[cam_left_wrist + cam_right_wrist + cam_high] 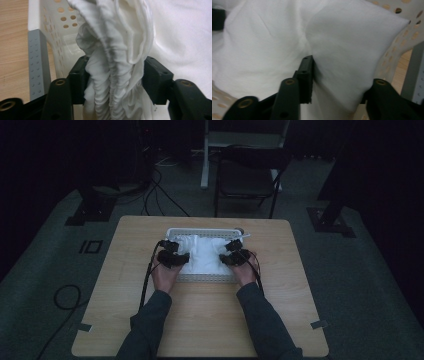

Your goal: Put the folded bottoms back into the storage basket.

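Observation:
A white cloth (205,255) lies heaped in a white perforated basket (200,231) at the far middle of the wooden table (210,320). My left gripper (182,257) sits at the cloth's left side and my right gripper (226,257) at its right side. In the left gripper view the gripper (113,80) has a bunched, pleated fold of cloth (117,50) packed between both pads, next to the basket wall (57,27). In the right gripper view the gripper (337,85) holds a puffy fold of cloth (349,45); its left pad presses a crease into the cloth, and the right pad is hidden behind it.
A grey studded strip (37,62) stands at the basket's outer corner. The basket's perforated wall (397,50) curves close by the right jaw. Beyond the table stand a dark chair (247,177) and floor cables (155,195). The room is dim.

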Demonstrator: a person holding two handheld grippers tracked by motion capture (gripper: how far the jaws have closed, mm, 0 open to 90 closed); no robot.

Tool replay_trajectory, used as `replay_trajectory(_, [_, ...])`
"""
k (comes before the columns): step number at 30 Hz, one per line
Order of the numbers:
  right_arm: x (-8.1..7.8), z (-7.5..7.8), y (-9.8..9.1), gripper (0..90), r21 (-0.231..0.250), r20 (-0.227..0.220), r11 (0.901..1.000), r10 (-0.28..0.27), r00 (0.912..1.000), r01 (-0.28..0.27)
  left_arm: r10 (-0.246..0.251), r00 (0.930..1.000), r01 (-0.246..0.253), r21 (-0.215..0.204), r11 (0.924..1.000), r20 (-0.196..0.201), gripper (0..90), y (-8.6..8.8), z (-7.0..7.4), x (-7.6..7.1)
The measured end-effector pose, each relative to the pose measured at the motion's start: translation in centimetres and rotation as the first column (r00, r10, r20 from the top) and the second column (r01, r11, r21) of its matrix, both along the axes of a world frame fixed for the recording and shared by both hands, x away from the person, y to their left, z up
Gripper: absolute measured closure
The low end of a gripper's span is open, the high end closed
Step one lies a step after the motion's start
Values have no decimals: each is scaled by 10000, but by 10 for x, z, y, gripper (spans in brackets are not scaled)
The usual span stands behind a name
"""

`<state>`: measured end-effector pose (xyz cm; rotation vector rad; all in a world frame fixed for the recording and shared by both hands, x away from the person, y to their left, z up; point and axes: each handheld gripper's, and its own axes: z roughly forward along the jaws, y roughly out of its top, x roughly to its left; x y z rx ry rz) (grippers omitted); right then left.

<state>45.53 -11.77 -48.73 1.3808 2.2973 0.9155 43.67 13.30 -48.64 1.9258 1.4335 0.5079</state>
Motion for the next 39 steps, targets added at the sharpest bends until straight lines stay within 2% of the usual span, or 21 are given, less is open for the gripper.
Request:
replay_trajectory(3, [1,-1,-1,521,-99,-58,9999,-64,10000,63,-3,10000,3,-209,9998,27,397,5,1,-1])
replay_trajectory(5, [0,0,-1,521,-138,-13,9999,-77,10000,76,-3,10000,3,-209,9998,27,393,5,1,-1])
replay_trajectory(6, [0,0,-1,506,-138,-13,9999,-77,10000,76,48,9999,-44,-291,9996,145,393,8,3,-2])
replay_trajectory(7, [-1,2,-3,454,-79,60,9999,-110,9999,110,119,9995,-112,-225,9997,291,379,10,5,-4])
replay_trajectory(11, [-3,8,-6,408,-1,267,9998,-181,9995,181,312,9966,-291,-284,9992,766,385,15,12,-8])
replay_trajectory(12, [-5,14,-8,398,-23,477,9997,-260,9985,261,345,9960,-323,-288,9991,820,403,16,14,-8])
replay_trajectory(15, [-7,20,-11,393,21,677,9996,-287,9973,286,327,9949,-302,-273,9992,951,420,19,17,-10])
replay_trajectory(17, [-12,29,-15,393,26,1027,9997,-250,9944,248,414,9937,-378,-369,9986,1041,428,22,18,-11])
replay_trajectory(23, [-17,34,-23,408,70,1288,9998,-192,9915,184,413,9909,-353,-492,9982,1281,433,28,22,-17])
replay_trajectory(24, [-18,35,-25,413,60,1339,9998,-182,9908,176,390,9891,-331,-430,9985,1422,433,31,24,-20])
replay_trajectory(25, [-23,35,-30,415,-171,1647,9992,-323,9858,356,355,9879,-300,-382,9988,1513,432,32,25,-22])
replay_trajectory(26, [-26,36,-33,415,-305,1802,9984,-407,9828,470,323,9869,-267,-372,9990,1579,432,34,25,-24])
replay_trajectory(27, [-31,35,-39,416,-194,1913,9983,-496,9803,543,334,9862,-272,-406,9988,1622,427,36,26,-26])
replay_trajectory(31, [-38,31,-50,420,-52,1997,9980,-606,9780,629,359,9843,-281,-471,9985,1727,421,45,24,-35])
replay_trajectory(36, [-45,22,-66,426,240,1999,9962,-866,9760,835,555,9830,-453,-616,9971,1750,415,57,18,-44])
replay_trajectory(37, [-50,15,-79,426,487,1905,9934,-1115,9753,1040,604,9826,-494,-664,9966,1754,411,60,17,-46])
replay_trajectory(39, [-51,12,-82,426,583,1846,9922,-1194,9755,1104,648,9836,-536,-701,9961,1685,406,65,14,-49])
